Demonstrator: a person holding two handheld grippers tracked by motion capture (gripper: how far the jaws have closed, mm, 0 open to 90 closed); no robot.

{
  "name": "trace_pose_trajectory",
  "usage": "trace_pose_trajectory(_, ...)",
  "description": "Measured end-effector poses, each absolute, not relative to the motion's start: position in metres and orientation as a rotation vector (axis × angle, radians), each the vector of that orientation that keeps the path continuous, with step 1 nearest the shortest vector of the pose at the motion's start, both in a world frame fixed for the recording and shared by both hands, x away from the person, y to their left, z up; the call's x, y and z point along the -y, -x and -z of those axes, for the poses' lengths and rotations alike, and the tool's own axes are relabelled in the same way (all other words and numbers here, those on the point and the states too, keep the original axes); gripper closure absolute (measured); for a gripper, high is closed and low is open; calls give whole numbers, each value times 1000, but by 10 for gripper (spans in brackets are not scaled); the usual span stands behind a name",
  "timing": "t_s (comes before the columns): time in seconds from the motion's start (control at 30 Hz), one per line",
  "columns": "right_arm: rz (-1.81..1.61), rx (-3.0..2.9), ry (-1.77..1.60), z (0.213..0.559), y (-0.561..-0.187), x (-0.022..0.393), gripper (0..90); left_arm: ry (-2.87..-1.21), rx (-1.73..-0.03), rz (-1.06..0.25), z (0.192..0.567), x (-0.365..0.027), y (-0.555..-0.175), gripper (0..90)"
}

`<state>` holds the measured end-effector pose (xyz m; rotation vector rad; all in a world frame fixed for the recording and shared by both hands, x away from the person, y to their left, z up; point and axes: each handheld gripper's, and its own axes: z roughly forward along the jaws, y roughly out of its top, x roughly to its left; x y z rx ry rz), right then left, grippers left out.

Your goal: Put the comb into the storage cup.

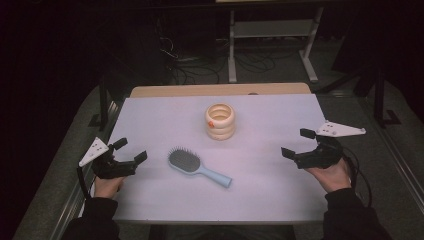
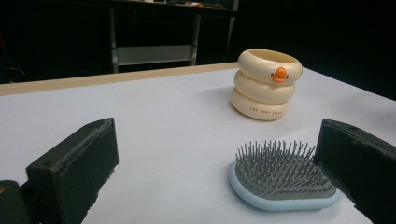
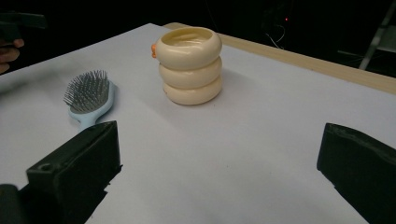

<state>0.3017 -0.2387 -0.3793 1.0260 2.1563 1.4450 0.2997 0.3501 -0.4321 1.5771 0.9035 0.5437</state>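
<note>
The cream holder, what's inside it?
The cream holder is open on top; its visible inner wall looks bare. Its bottom is hidden by the rim, so contents there can't be ruled out.

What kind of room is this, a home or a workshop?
Probably a lab or recording studio: a white-covered table stands in a dark room, cables lie on the floor, and a metal-framed bench stands behind.

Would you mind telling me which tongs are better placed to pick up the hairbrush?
Left, probably. The left tongs sit open just beside the bristle head of the hairbrush, which lies bristles up. The right tongs, also open, are farther off, beyond its handle end.
</note>
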Motion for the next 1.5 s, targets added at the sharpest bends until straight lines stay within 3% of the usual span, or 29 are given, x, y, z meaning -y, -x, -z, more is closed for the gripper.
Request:
trace_pose_trajectory(0.3,-1431,-2229,-951,360,-307,223,0,-1575,-905,-540,432,-350,-300,0)
trace_pose_trajectory(1.5,-1362,-2435,-755,343,-324,156,0,-1571,-897,-536,432,-351,-299,0)
